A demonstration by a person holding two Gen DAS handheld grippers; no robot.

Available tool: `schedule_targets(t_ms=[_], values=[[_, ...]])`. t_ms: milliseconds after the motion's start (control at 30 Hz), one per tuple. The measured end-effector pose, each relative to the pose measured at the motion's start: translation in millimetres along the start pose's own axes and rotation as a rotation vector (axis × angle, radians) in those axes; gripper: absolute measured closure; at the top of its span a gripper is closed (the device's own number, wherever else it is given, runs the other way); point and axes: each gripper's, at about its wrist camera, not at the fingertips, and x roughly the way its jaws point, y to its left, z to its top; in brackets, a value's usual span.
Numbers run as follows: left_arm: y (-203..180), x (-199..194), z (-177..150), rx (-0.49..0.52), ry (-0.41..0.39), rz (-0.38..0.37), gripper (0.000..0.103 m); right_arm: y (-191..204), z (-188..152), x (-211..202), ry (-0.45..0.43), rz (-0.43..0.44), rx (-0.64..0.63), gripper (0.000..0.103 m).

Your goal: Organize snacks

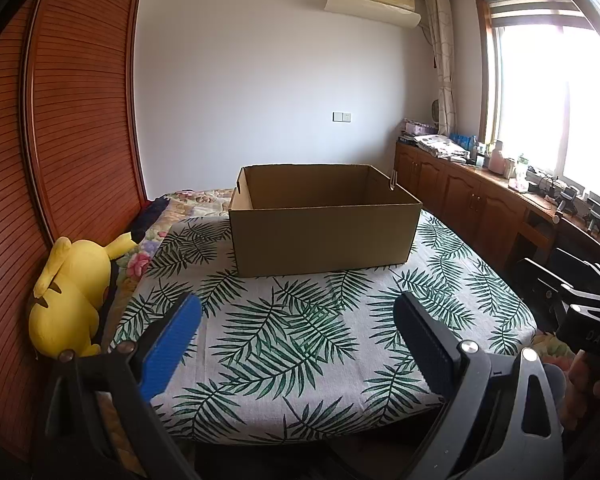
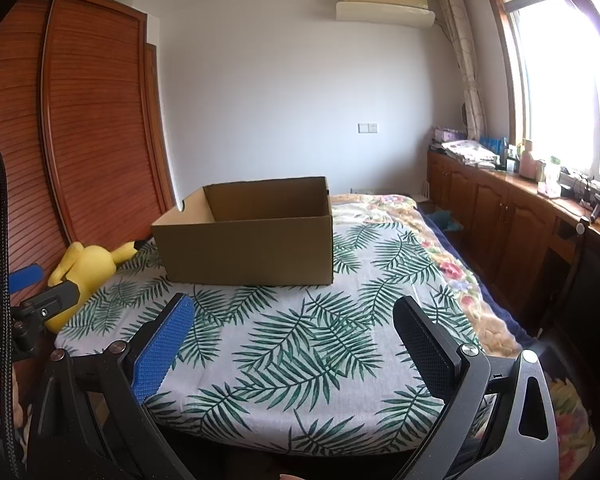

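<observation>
An open brown cardboard box (image 1: 324,220) stands on a white cloth with green leaf print (image 1: 300,340), beyond both grippers. What I can see of its inside holds nothing. No snacks are in view. My left gripper (image 1: 298,300) is open over the cloth, short of the box, with nothing between its blue and black fingers. In the right wrist view the same box (image 2: 252,240) sits to the left of centre, and my right gripper (image 2: 296,302) is open with nothing in it. The left gripper (image 2: 44,282) shows at that view's left edge.
A yellow plush toy (image 1: 72,296) lies at the cloth's left edge against a slatted wooden wardrobe (image 1: 80,120). Low wooden cabinets (image 2: 500,216) with clutter on top run under the window on the right. A floral bedspread (image 2: 440,248) borders the cloth.
</observation>
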Motion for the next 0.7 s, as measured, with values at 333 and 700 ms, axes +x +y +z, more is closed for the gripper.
schedule_targets(t_ms=[333,700], values=[[-0.2,-0.8,-0.3,-0.001,-0.002,0.0,0.005,-1.1,-1.3,0.3,0.001,0.001,0.003,0.002],[0.3,-0.9,-0.5,-0.002,0.0,0.0,0.005,-1.3,-0.7,0.4,0.001,0.001,0.004,0.002]])
